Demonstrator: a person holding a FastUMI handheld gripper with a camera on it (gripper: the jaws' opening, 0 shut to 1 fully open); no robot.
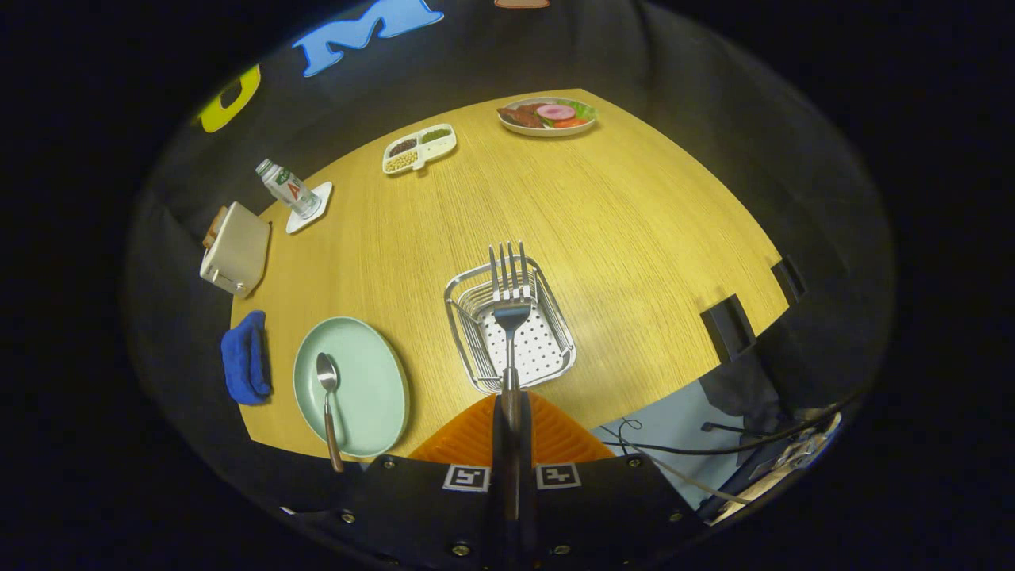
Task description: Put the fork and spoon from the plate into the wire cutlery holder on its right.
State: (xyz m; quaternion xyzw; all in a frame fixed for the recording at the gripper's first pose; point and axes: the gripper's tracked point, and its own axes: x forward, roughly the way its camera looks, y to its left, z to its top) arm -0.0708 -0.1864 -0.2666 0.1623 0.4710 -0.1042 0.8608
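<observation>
Your gripper [511, 432] has its two orange fingers [468, 440] pressed together on the fork's dark handle, so the fork [511, 293] is pinched fast and sticks straight out ahead of you, tines forward. Right now those tines sit over the far rim of the wire cutlery holder [555, 361], with the fork's neck above the holder's dotted white floor. You're lined up over the basket, but the fork looks raised above it, not resting inside.

Here's the danger: the fork lies close to level. Let go like this and the tines could catch on the far wire rim, leaving it bridged across the top or tipping out onto the table [634, 230]. Tilt the tines down into the basket before you part the fingers. The holder also looks light; a nudge from the handle could slide it.

Just left of the holder, the green plate [373, 381] holds the spoon [327, 396], bowl away from you, handle reaching past the near rim. That overhang may help your grip, but a careless approach could flip the spoon off the plate.

Farther left lies a blue cloth [244, 357], well apart from your work.
</observation>
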